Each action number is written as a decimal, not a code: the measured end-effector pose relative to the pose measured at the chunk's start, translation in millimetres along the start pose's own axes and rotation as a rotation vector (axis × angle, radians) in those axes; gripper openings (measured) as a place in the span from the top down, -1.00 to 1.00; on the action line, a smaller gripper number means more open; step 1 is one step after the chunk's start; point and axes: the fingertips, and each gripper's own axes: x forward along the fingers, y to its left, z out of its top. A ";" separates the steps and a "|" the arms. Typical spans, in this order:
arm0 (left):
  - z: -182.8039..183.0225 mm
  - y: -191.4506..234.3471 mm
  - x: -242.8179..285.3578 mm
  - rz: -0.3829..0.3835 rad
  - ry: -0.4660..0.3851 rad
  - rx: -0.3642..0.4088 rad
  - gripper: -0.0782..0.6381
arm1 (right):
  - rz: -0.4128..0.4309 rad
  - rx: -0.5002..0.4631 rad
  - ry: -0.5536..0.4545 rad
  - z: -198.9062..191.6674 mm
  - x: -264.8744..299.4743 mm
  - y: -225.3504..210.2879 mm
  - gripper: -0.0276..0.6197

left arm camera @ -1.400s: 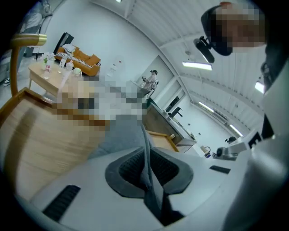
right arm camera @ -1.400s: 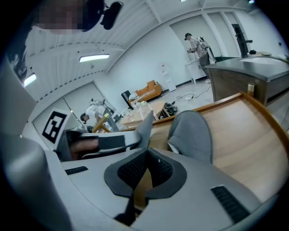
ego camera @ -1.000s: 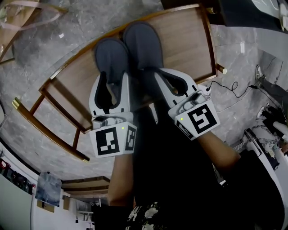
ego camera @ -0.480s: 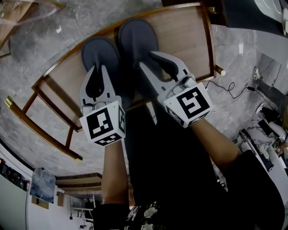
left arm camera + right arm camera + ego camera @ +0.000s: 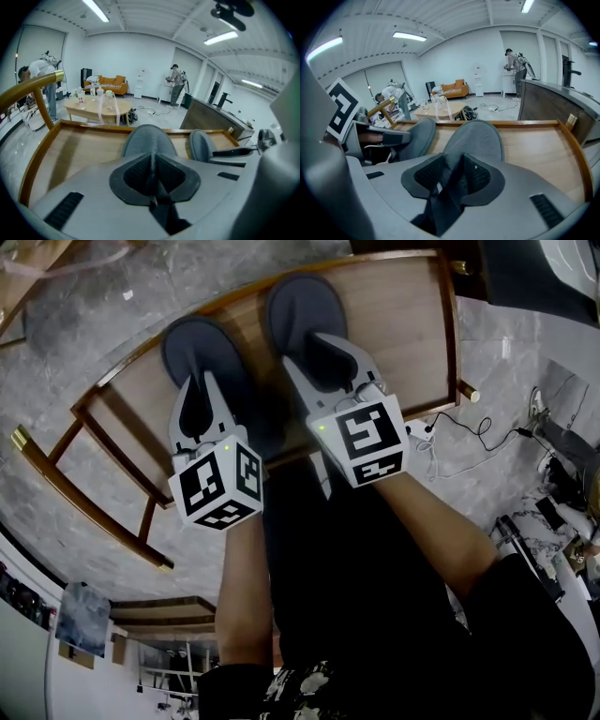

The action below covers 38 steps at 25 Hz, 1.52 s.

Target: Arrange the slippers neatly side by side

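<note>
- Plainly, both grey slippers lie on the wooden rack point(image 5: 403, 324) with their toes pointing away from us, the left slipper point(image 5: 192, 343) near the right slipper point(image 5: 302, 310)
- We judge them light, soft and floppy, likely to sag if lifted by the toe, so the thin rim of the opening at the heel end looks like the place to pinch
- Our left gripper point(image 5: 203, 385) has just been closing its jaws, and its pads are clamped on the left slipper's rim
- Our right gripper point(image 5: 323, 357) has just been opening its jaws, which stand apart with a fold of the right slipper's rim loose between them
- Both heels sit hidden under the grippers, so we cannot tell whether they line up or whether the slippers touch
</note>
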 end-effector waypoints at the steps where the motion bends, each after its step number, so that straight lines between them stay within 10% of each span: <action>1: -1.0 -0.1 -0.4 -0.006 0.001 0.004 0.70 | -0.003 0.016 0.005 0.1 0.3 -0.5 0.65; 9: -6.6 5.9 -0.3 -0.034 0.012 -0.034 0.70 | -0.049 0.149 -0.072 15.2 -0.3 10.9 0.87; 15: -6.7 2.2 3.0 -0.077 0.009 -0.045 0.70 | -0.133 0.418 -0.095 6.8 6.9 10.4 0.87; 25: -10.7 -7.2 7.8 -0.175 -0.003 -0.015 0.61 | -0.088 0.244 -0.058 -3.6 12.3 12.5 0.86; 29: -10.5 -14.0 7.7 -0.229 0.016 -0.035 0.41 | -0.021 0.156 -0.039 -2.5 15.2 27.8 0.53; 38: 26.7 -8.6 -49.7 -0.278 -0.025 -0.012 0.27 | 0.087 0.073 -0.174 61.8 -50.8 49.3 0.36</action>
